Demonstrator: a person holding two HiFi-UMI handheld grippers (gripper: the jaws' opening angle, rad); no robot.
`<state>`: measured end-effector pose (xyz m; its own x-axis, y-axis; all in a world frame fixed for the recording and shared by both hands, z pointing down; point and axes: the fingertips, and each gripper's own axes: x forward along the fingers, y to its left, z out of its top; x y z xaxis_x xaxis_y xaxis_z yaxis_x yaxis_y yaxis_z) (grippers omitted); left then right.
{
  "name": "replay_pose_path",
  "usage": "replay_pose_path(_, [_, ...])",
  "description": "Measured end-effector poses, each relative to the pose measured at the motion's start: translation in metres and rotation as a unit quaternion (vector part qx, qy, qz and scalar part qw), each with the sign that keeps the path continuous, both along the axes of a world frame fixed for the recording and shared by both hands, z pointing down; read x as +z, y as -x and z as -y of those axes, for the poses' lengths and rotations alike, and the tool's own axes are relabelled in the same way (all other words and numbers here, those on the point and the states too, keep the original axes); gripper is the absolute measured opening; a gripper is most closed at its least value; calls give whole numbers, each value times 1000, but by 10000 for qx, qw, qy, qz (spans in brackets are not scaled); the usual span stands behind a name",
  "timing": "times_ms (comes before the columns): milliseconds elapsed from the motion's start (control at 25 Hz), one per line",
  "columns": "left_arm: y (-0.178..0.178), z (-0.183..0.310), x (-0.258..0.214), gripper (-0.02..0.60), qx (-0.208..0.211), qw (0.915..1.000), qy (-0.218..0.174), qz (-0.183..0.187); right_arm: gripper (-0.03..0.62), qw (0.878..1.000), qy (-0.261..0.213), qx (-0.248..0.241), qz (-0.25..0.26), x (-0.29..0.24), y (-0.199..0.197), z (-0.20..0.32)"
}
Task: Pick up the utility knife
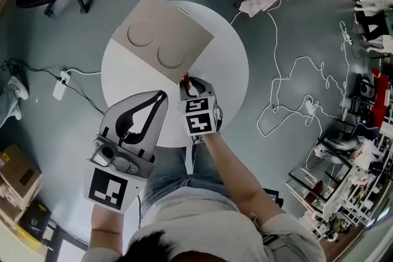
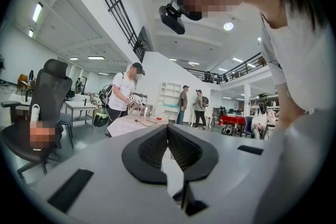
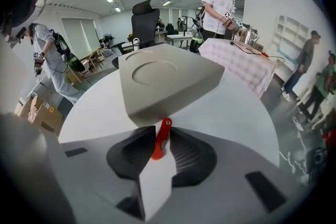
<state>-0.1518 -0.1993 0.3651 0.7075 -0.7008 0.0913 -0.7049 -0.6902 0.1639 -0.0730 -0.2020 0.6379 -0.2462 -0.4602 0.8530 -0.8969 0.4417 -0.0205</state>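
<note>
Utility knife (image 3: 160, 140), red, is pinched between the jaws of the right gripper (image 3: 163, 132); the jaws press on both sides of its handle, and one end with a small hole sticks out past the jaw tips. In the head view the knife (image 1: 185, 79) shows as a red sliver at the front of the right gripper (image 1: 188, 85), over the near part of the round white worktop (image 1: 230, 67). Knife end points at the near corner of a beige board (image 1: 161, 37) with two round recesses, just beside it. Cannot tell whether the knife touches the worktop.

Left gripper (image 1: 163, 95) is at the worktop's near-left edge, well apart from the knife. Its jaws are pressed together at the tips, nothing between them (image 2: 168, 131); its camera looks out across the room, not at the worktop.
</note>
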Motion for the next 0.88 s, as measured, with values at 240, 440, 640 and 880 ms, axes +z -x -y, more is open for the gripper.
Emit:
replay_pose_path(240, [1, 1, 3, 9, -70, 10000, 48, -14, 58, 9999, -70, -95, -123, -1, -2, 1])
replay_pose_path(440, [-3, -1, 3, 9, -42, 10000, 55, 23, 8, 9996, -281, -12, 5, -12, -7, 0])
replay_pose_path(640, [-13, -3, -2, 9, -89, 10000, 20, 25, 6, 9997, -217, -75, 92, -15, -18, -12])
replay_pose_path(880, [-20, -9, -5, 9, -153, 9999, 7, 72, 6, 9990, -284, -55, 343, -26, -26, -24])
